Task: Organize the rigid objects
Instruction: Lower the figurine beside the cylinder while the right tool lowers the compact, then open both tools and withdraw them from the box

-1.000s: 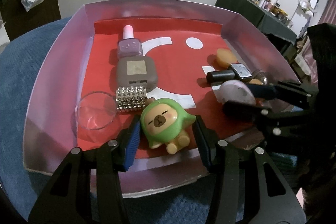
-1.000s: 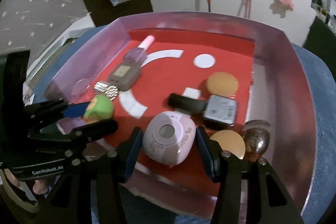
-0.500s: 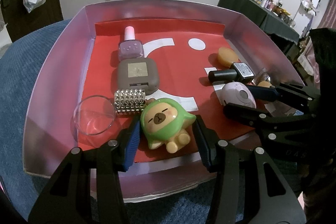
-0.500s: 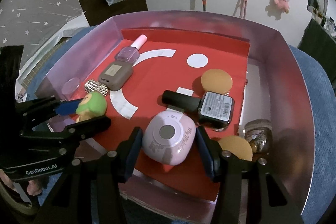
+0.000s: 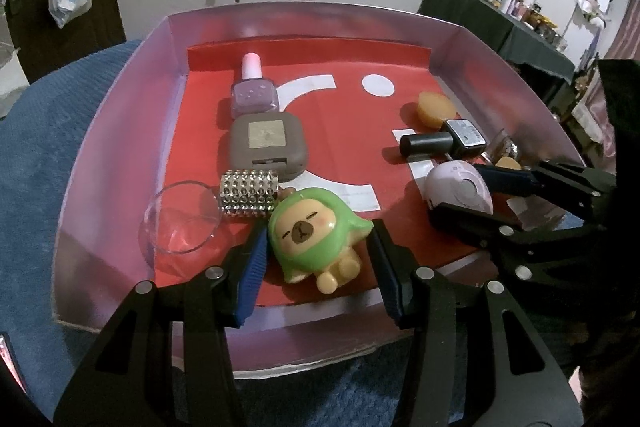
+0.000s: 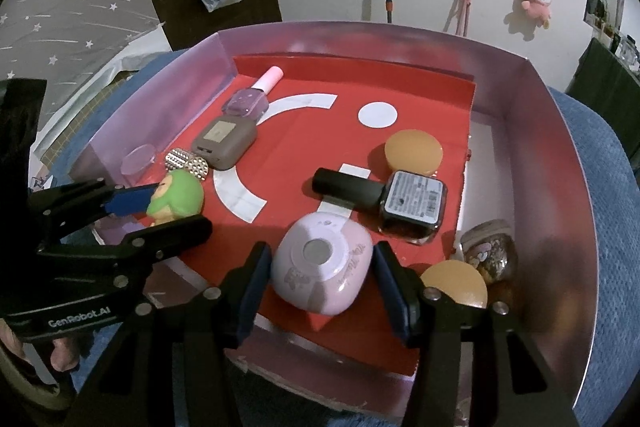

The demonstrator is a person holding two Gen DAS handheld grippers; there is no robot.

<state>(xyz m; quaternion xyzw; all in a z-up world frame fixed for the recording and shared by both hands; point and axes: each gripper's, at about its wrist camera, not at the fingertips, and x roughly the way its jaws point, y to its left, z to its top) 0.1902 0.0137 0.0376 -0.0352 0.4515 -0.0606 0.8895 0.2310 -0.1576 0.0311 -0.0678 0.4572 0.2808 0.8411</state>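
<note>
A: Left claw (image 5: 318,251)?
B: Spread open around a green capybara toy (image 5: 316,235), blue pads (image 5: 252,267) on either side, slight gaps at both flanks. Toy lying on the red liner near the front wall of a pink tray (image 5: 116,115).

A: Beyond that claw?
B: Just past the left fingertip, a studded silver cylinder (image 5: 249,198) touching the toy's hood; left of that, a clear glass cup (image 5: 180,223). Farther ahead in a row: a brown compact case (image 5: 267,147), then a lilac nail polish bottle (image 5: 253,95) with a pink cap.

A: Right claw (image 6: 320,273)?
B: Also open, straddling a rounded pale pink device (image 6: 322,267), narrow gaps visible between pads and shell. Device resting on the liner at the tray's front.

A: Ahead and to the right of that claw?
B: Directly ahead, a dark nail polish bottle (image 6: 384,197) lying on its side; beyond it, an orange round puff (image 6: 414,151). Just right of the right finger, a second orange puff (image 6: 454,285) and a glittery jar (image 6: 490,253) against the tray wall.
</note>
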